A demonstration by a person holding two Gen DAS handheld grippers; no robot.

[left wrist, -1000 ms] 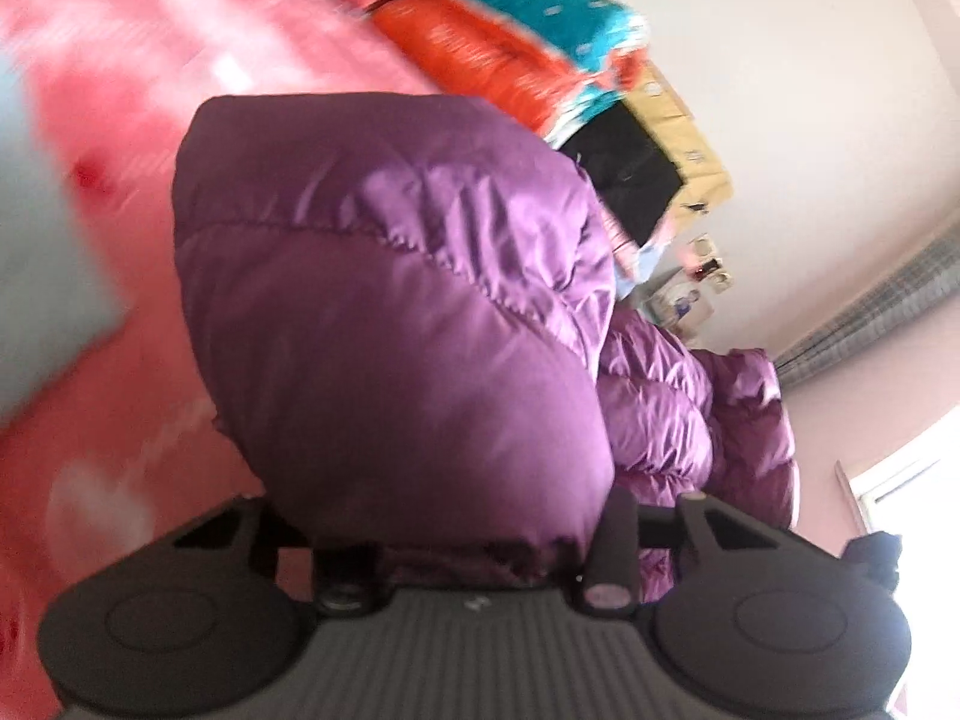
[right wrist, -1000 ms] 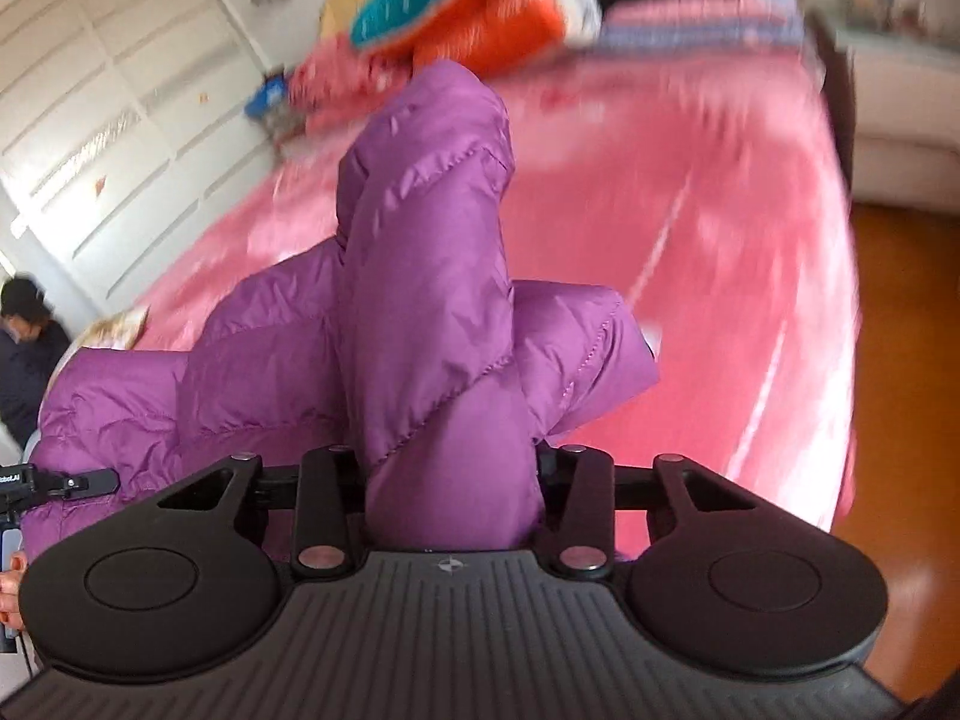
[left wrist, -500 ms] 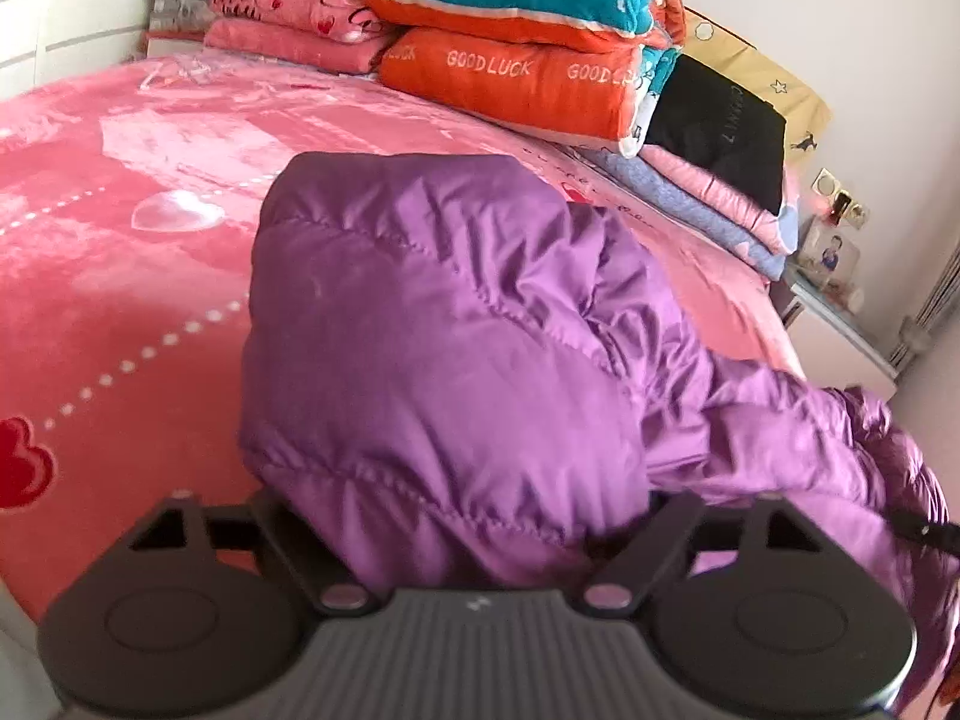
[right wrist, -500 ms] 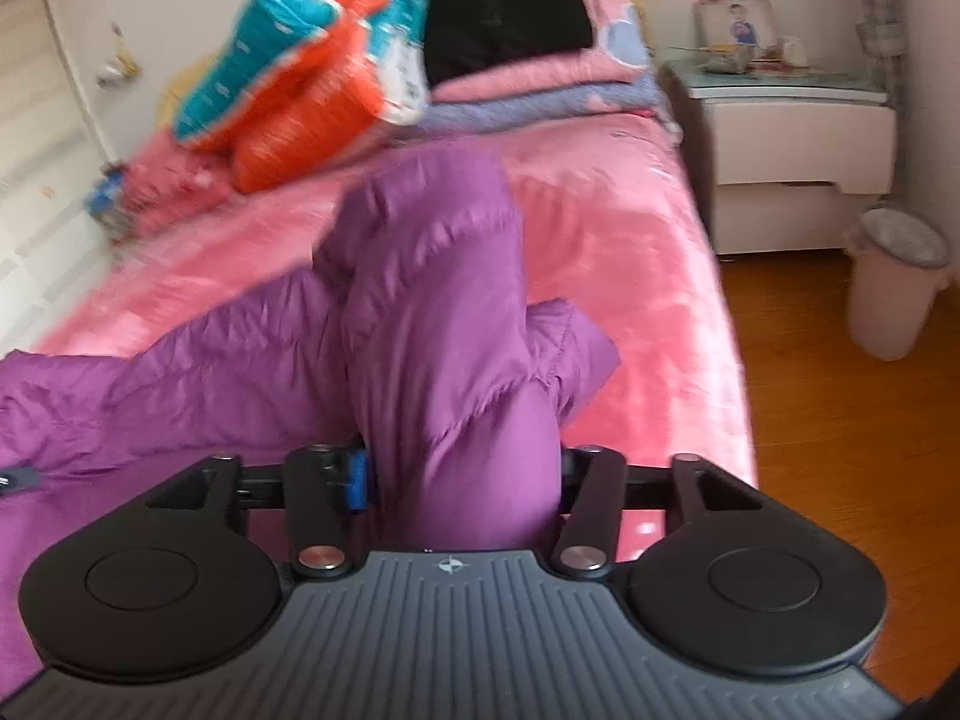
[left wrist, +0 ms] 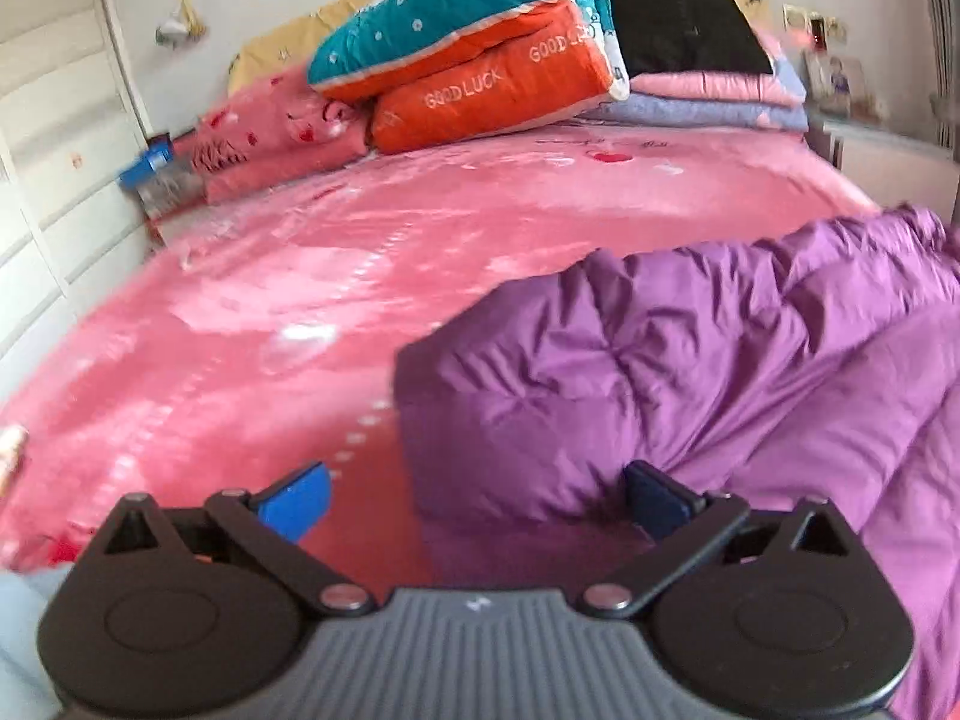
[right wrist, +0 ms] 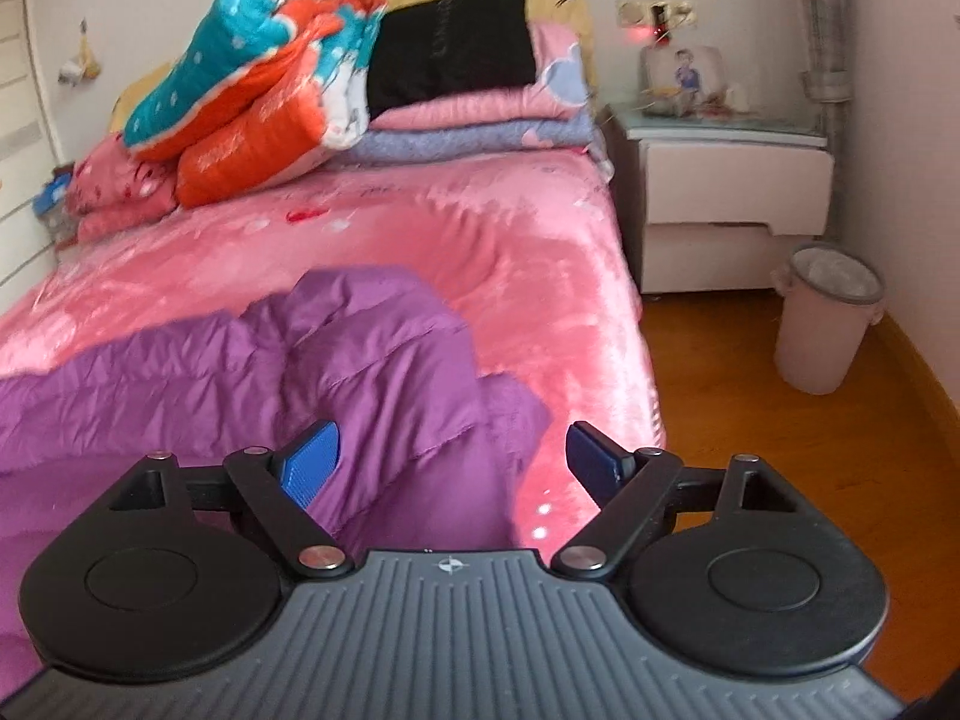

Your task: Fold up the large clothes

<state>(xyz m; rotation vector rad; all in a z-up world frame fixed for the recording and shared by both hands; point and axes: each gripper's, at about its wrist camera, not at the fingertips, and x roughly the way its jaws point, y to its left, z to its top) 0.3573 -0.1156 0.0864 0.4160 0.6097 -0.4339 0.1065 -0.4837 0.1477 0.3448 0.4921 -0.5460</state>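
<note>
Purple puffy coat [left wrist: 690,372] lying on the near part of the pink bed [left wrist: 372,252], left gripper [left wrist: 477,498] opening, pads off the coat's corner, right gripper [right wrist: 450,459] opening too, coat edge loose between its blue pads [right wrist: 309,462], folded quilts [right wrist: 252,90] stacked far back.

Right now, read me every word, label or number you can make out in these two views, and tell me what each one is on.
"GOOD LUCK": white letters on the orange quilt, left wrist view.
"GOOD", cut off at the fold: same quilt, further right.
Red script on the pink folded blanket: too blurred to read.
Grey lettering on the black folded cloth: too faint to read.
Red embroidery on the pink bedspread: unreadable.
The purple jacket shows no text.
</note>
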